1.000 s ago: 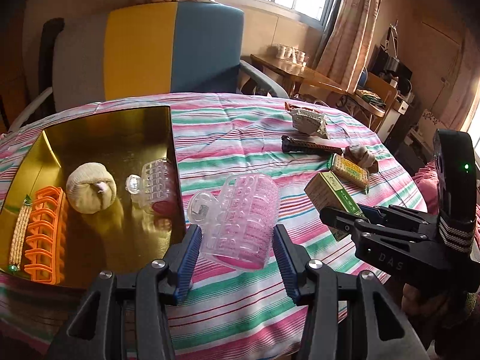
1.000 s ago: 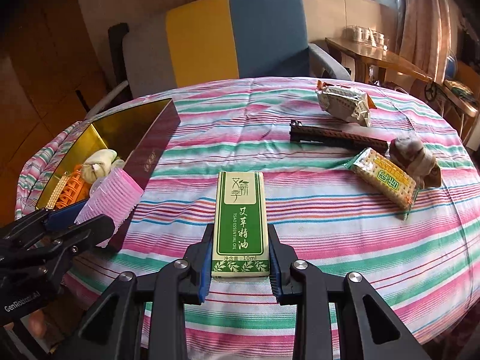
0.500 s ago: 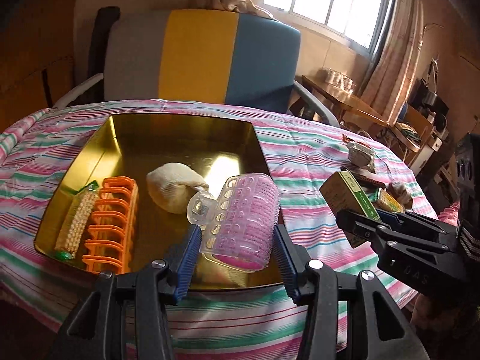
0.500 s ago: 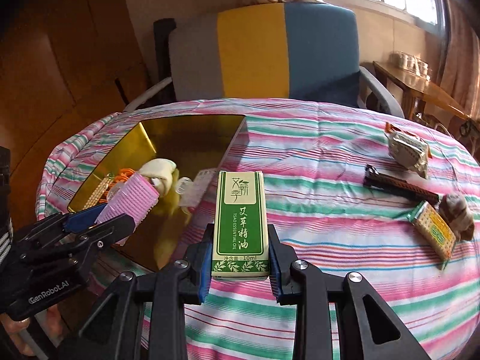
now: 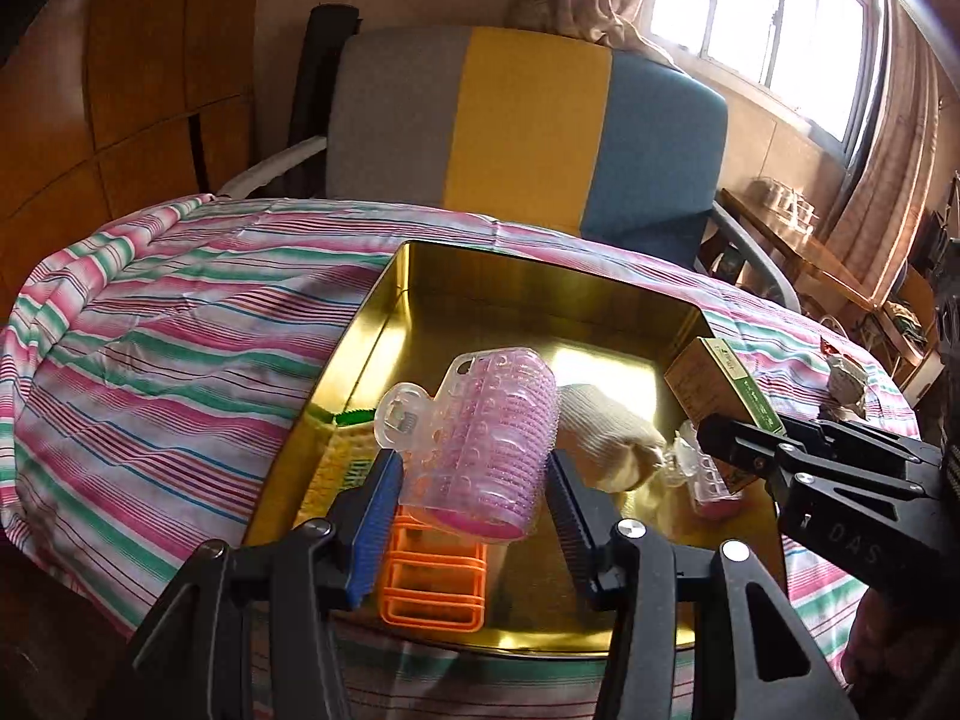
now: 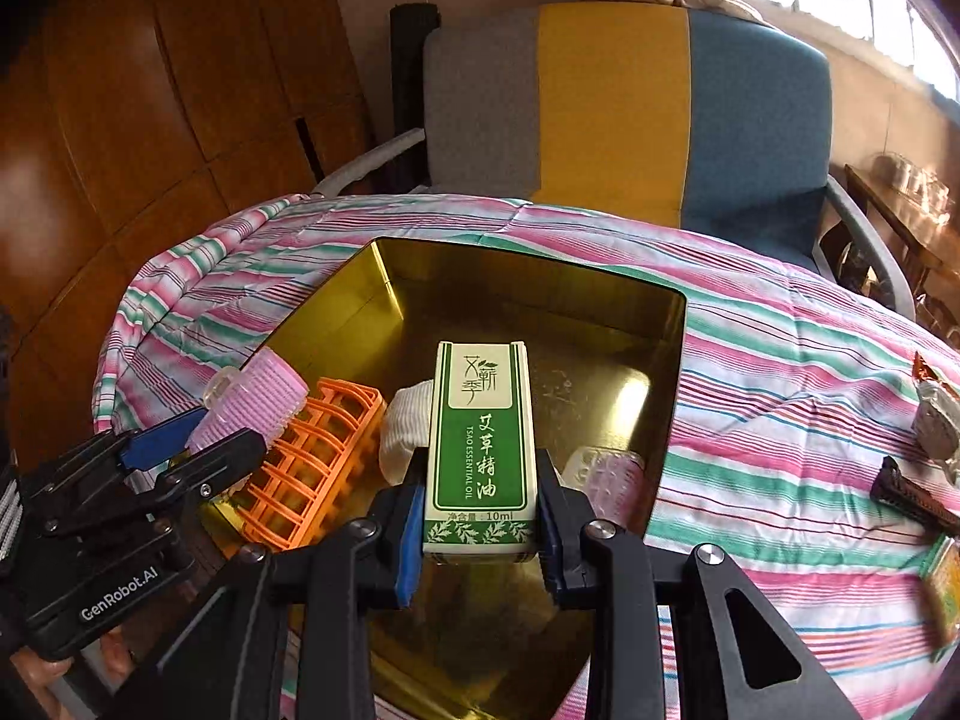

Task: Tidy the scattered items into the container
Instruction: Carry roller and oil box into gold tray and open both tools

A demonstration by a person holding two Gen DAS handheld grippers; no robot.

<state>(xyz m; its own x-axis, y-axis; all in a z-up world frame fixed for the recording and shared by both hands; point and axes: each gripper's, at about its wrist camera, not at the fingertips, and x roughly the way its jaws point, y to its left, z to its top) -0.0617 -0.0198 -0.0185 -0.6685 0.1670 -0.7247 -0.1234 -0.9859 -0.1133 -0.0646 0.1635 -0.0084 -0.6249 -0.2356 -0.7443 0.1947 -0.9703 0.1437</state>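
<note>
My left gripper (image 5: 474,480) is shut on a pink hair roller with a clear clip (image 5: 486,444) and holds it above the near part of the gold tray (image 5: 540,294). My right gripper (image 6: 480,504) is shut on a green and white essential oil box (image 6: 480,438), held over the same tray (image 6: 630,294). In the tray lie an orange plastic rack (image 6: 306,462), a rolled cream sock (image 5: 606,432) and a second pink roller (image 6: 606,474). Each gripper shows in the other's view: the left gripper (image 6: 198,450) and the right gripper (image 5: 720,438).
The tray stands on a round table with a striped cloth (image 5: 150,360). On the cloth to the right lie a dark comb (image 6: 912,498), a crumpled wrapper (image 6: 936,414) and a biscuit packet (image 6: 948,588). A grey, yellow and blue armchair (image 6: 612,108) stands behind the table.
Both grippers moved left with their loads, from above the cloth to above the tray. The roller and the box stay gripped.
</note>
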